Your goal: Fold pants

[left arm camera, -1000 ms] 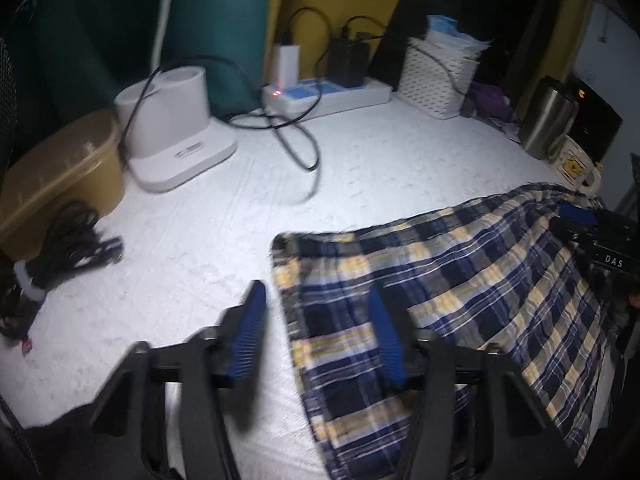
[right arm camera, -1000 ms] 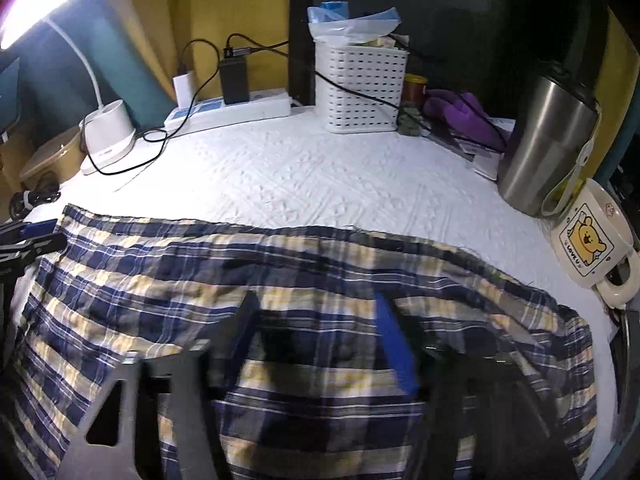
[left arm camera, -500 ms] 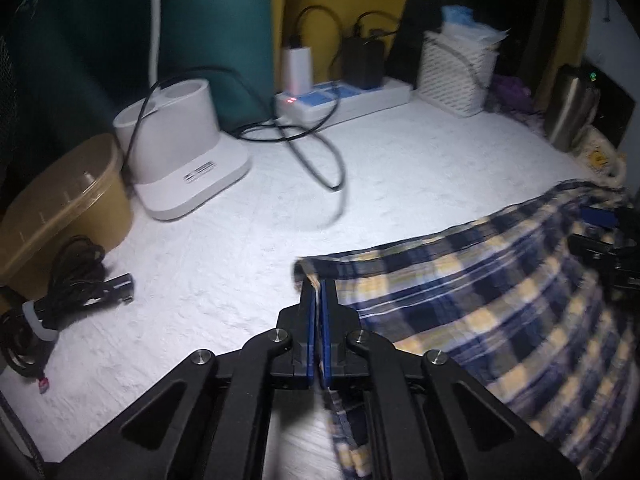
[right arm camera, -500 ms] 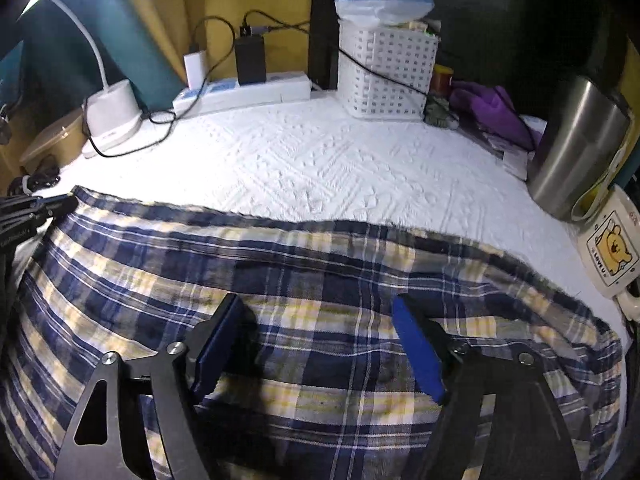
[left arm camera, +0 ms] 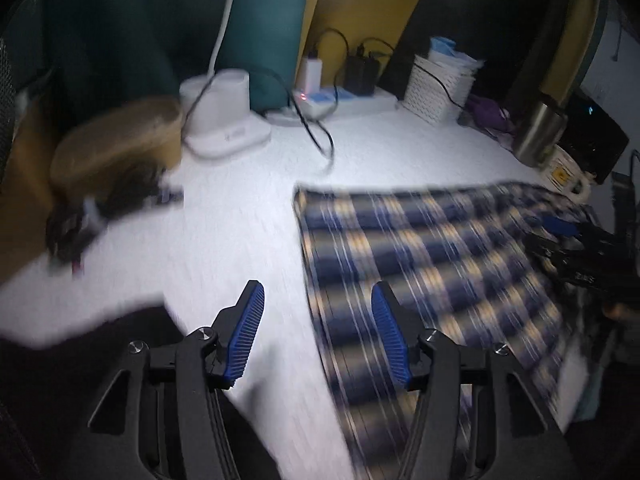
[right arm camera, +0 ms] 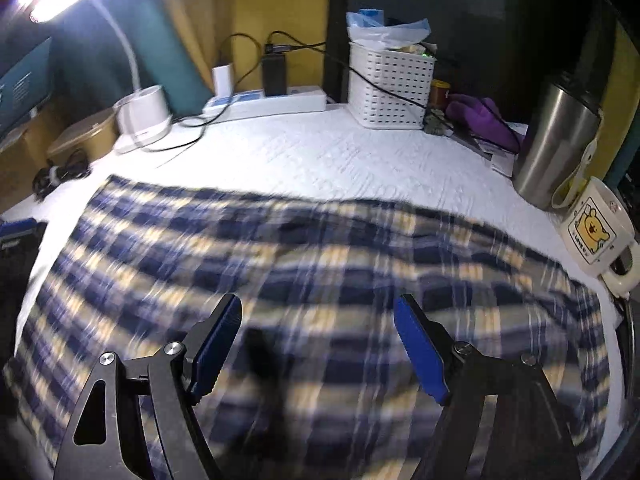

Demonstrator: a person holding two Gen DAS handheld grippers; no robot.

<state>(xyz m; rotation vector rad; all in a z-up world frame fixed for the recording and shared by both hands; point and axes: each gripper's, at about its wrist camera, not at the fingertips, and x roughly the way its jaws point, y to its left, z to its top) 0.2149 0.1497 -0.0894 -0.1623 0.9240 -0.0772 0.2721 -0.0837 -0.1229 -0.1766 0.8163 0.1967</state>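
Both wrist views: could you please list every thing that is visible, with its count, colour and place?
pants: one, blue and yellow plaid, flat on the near table
table: one, white textured cover
basket: one, white, far edge
power strip: one, white, left of basket
lamp base: one, white, far left
lidded box: one, tan, left of lamp base
tumbler: one, steel, right
mug: one, white with yellow bear, near tumbler
purple cloth: one, beside basket
left gripper: black, blue pads, open, at pants' left edge
right gripper: black, blue pads, open above pants

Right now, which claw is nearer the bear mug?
Right. The right claw hangs open over the plaid pants, whose right end lies by the mug; the left claw is at their opposite end.
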